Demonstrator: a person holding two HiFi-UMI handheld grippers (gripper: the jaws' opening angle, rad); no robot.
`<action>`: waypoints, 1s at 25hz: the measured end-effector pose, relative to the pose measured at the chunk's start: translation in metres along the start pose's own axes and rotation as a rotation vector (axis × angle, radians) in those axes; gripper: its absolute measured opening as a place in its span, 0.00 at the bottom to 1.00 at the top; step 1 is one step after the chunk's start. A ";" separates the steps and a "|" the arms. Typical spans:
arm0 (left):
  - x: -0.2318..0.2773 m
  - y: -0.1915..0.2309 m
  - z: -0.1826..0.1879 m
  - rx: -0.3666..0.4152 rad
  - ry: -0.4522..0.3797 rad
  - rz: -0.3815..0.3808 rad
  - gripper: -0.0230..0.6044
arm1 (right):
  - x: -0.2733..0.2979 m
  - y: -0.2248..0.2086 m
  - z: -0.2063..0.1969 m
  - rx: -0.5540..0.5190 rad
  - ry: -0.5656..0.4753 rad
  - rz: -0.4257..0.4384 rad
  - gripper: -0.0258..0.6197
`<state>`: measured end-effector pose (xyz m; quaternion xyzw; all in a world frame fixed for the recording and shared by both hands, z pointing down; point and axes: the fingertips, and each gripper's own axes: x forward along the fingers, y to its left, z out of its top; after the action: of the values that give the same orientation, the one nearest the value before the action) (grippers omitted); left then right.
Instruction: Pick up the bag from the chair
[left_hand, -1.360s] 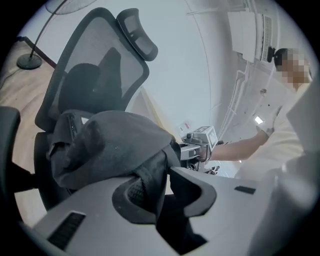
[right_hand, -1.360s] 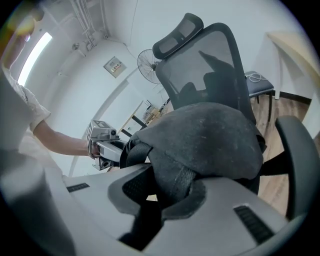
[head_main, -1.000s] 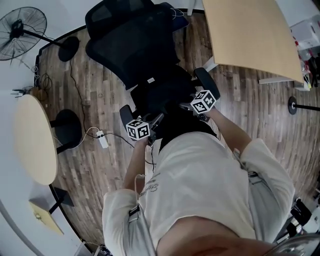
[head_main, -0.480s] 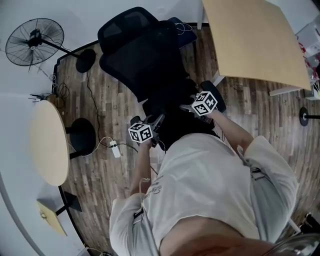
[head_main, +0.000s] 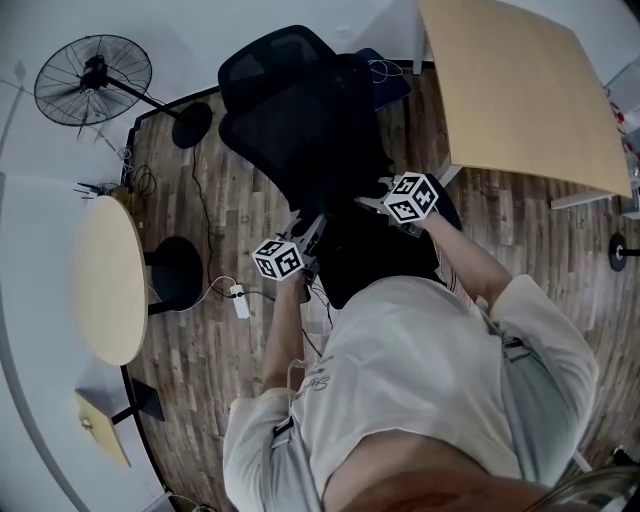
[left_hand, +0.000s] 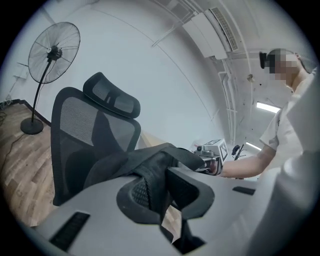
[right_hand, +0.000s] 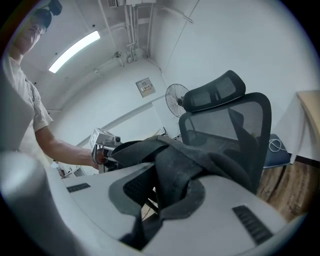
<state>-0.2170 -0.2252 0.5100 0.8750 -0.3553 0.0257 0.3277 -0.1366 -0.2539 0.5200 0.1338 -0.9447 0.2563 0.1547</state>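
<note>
Left claw (left_hand: 163, 195) clamped on bag (left_hand: 152, 167), limp black woven fabric

No words or nos. can be read here. The white shirt (head_main: 420, 360) has curly writing (head_main: 305, 378) on it, but it's too small & blurry to read. The cube (head_main: 279, 259) on the left gripper (left_hand: 165, 185) & the one (head_main: 412, 197) on the right gripper (right_hand: 160, 192) show black & white squares, not letters. A small wall box (right_hand: 145, 87) has a red mark, too tiny to read.
</note>
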 end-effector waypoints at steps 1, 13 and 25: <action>-0.001 -0.002 0.005 0.002 -0.014 -0.005 0.12 | -0.002 0.001 0.005 -0.013 -0.006 0.003 0.09; -0.027 -0.059 0.033 0.095 -0.109 -0.048 0.12 | -0.043 0.053 0.041 -0.128 -0.116 0.014 0.09; -0.044 -0.106 0.119 0.263 -0.229 -0.056 0.12 | -0.078 0.083 0.130 -0.358 -0.209 -0.023 0.08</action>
<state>-0.2046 -0.2124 0.3459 0.9171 -0.3595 -0.0370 0.1685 -0.1220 -0.2392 0.3483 0.1410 -0.9845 0.0673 0.0799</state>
